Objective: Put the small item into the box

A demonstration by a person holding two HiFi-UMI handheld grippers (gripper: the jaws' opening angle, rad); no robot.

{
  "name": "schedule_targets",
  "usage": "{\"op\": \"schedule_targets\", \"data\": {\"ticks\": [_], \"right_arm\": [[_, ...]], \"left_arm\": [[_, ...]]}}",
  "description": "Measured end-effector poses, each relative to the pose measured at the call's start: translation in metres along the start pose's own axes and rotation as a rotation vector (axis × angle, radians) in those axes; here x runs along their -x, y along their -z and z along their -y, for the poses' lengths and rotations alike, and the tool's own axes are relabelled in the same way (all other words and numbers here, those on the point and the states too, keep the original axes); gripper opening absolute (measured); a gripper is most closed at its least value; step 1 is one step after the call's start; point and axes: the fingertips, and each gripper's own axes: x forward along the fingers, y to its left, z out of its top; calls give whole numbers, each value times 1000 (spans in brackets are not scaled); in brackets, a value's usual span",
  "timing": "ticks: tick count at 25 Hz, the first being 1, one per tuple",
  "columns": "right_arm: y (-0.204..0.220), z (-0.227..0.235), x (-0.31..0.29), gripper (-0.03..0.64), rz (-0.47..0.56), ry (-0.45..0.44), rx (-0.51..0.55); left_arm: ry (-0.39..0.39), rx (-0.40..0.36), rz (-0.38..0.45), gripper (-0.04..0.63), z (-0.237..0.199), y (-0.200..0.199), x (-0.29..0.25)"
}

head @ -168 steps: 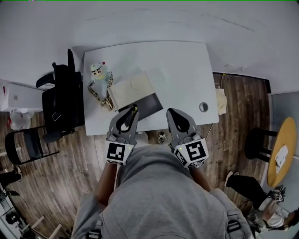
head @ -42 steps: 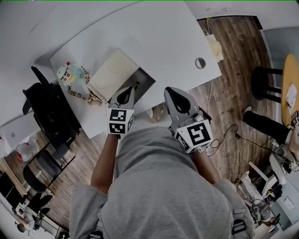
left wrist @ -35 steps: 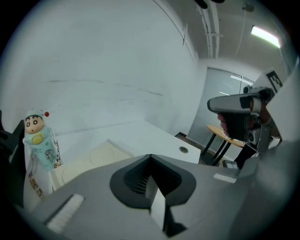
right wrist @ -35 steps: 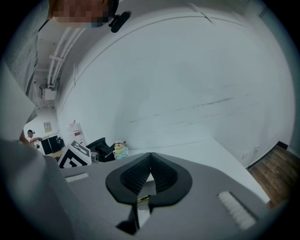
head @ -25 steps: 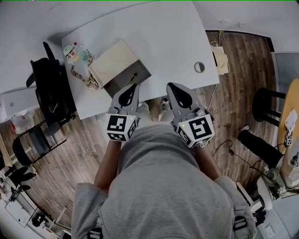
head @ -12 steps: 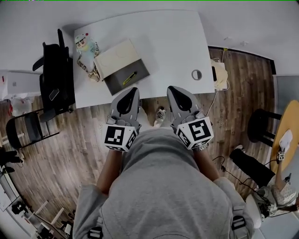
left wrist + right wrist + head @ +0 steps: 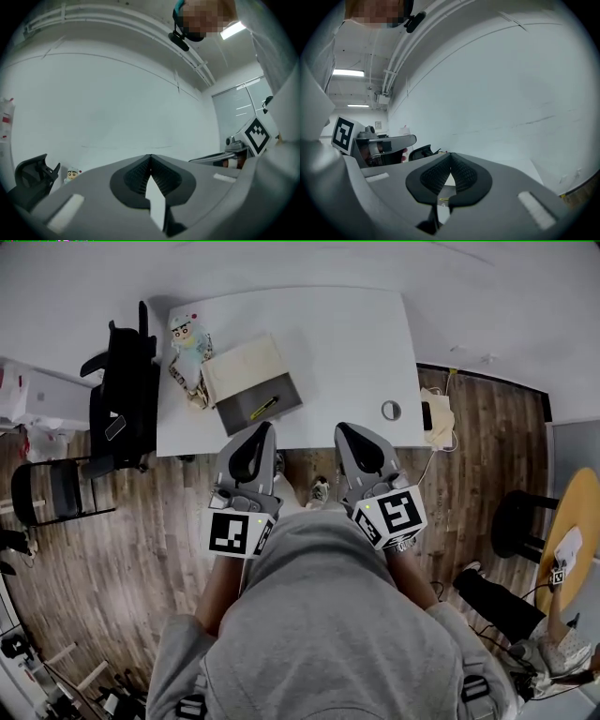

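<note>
Seen from above, my left gripper [image 7: 264, 428] and right gripper [image 7: 341, 427] have both pulled back from the white table [image 7: 328, 352] since half a second ago. Their tips now hang over the wooden floor [image 7: 141, 521] just short of the table's near edge, side by side and pointing at it. About two seconds ago my left gripper reached over the box [image 7: 272, 401]; now it is clear of it. Both pairs of jaws are closed tip to tip, with nothing between them.

The small item [image 7: 263, 409], a thin yellow stick, lies inside the dark open box, near the table's front left corner. The box's cream lid [image 7: 242, 367] lies open just behind it. A toy figure [image 7: 187, 338] stands touching the lid's left side. A black chair [image 7: 122, 409] stands against the table's left edge. A round hole [image 7: 390, 410] sits in the tabletop at the front right. My grey hooded top [image 7: 328, 634] fills the lower part of the head view and covers my arms behind the marker cubes.
</note>
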Motion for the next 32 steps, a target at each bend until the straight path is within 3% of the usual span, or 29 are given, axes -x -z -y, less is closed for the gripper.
{"op": "schedule_targets", "data": {"ticks": [17, 32], "right_arm": [[-48, -15, 9, 15, 109, -51, 58], [-52, -16, 12, 15, 124, -77, 88]], "left_arm": [[-58, -84, 101, 3, 1, -44, 25], [-61, -91, 105, 3, 11, -37, 25]]}}
